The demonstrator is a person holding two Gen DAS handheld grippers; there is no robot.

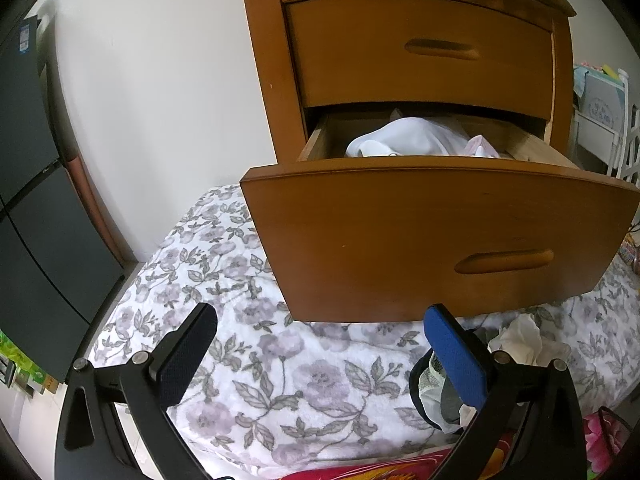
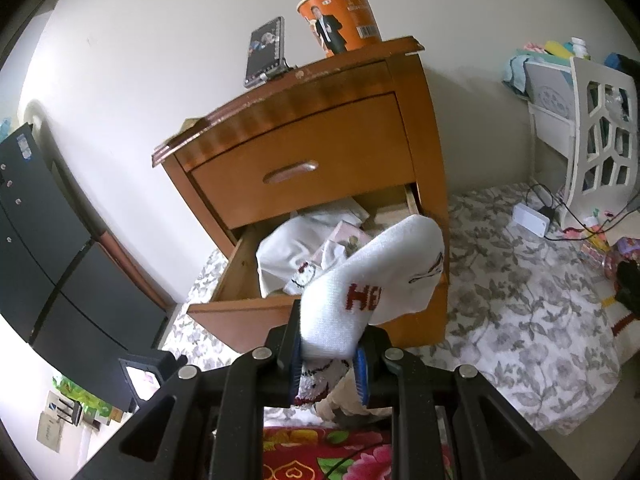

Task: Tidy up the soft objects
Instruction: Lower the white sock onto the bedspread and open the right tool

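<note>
My right gripper (image 2: 328,354) is shut on a white sock (image 2: 376,276) with red letters, held up in front of the open lower drawer (image 2: 240,312) of a wooden nightstand (image 2: 320,152). White and pink cloths (image 2: 288,252) lie inside the drawer. In the left wrist view the same open drawer (image 1: 400,240) fills the middle, with white fabric (image 1: 404,138) showing inside. My left gripper (image 1: 320,352) is open above the floral blanket (image 1: 256,360), holding nothing. A small pile of soft items (image 1: 436,396) and a white crumpled cloth (image 1: 524,340) lie beside its blue right finger (image 1: 456,356).
An orange paper cup (image 2: 344,20) and a dark phone-like device (image 2: 266,52) stand on the nightstand top. A dark cabinet (image 2: 48,248) is at the left. A white chair (image 2: 600,144), a charger with cables (image 2: 532,220) and clutter lie at the right. A red floral cloth (image 2: 332,456) lies below.
</note>
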